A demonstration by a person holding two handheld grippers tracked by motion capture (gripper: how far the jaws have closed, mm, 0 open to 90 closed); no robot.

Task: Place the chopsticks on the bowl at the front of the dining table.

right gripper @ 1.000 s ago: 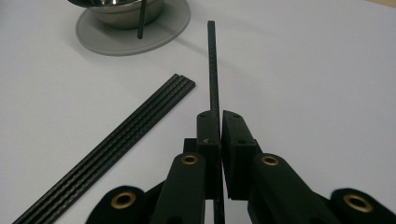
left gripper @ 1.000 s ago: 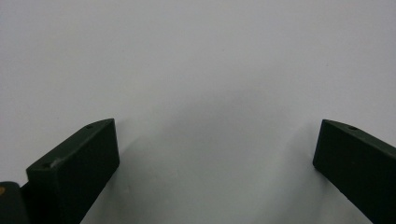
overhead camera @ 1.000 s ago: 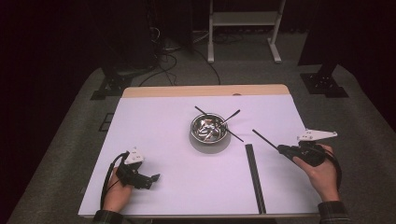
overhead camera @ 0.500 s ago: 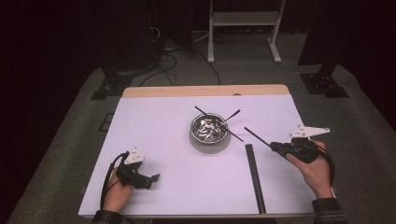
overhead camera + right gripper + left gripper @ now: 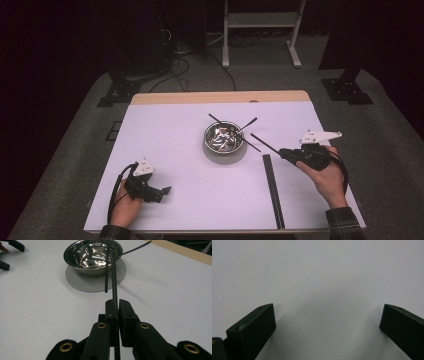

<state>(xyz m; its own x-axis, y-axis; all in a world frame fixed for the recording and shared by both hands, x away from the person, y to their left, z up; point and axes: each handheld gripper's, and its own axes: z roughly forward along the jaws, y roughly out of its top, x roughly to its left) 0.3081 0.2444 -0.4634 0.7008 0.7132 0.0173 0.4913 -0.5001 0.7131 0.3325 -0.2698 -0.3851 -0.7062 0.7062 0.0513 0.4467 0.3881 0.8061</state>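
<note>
Bowl (image 5: 224,140), three sticks inside, one stick (image 5: 265,143) in right tongs (image 5: 285,153)

Steel bowl (image 5: 224,140) sits mid-table on a grey disc, black sticks (image 5: 231,131) jutting over its rim toward 10, 2 and 4 o'clock; these bar a low pass near the rim. From the bowl's 5 o'clock, a long black strip (image 5: 273,189) runs to the near edge. White table (image 5: 165,135) lies open from 7 to 11 o'clock.
</note>
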